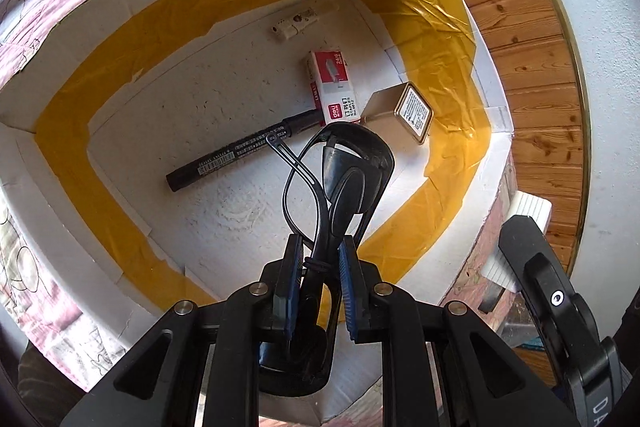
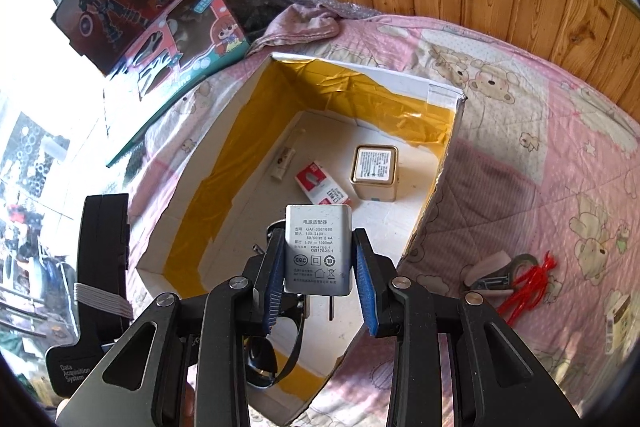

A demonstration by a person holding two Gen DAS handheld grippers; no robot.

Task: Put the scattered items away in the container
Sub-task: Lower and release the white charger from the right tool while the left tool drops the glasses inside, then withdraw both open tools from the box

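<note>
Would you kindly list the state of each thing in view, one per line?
Box: open-topped, partly filled.
Sunglasses: folded, gripped by left gripper above the box.
Power adapter: held by right gripper, prongs toward the camera.
Marker: capped, lying in box.
Staples box: closed, flat.
Tin: lidded, upright.
Tape dispenser: outside, on quilt.
</note>
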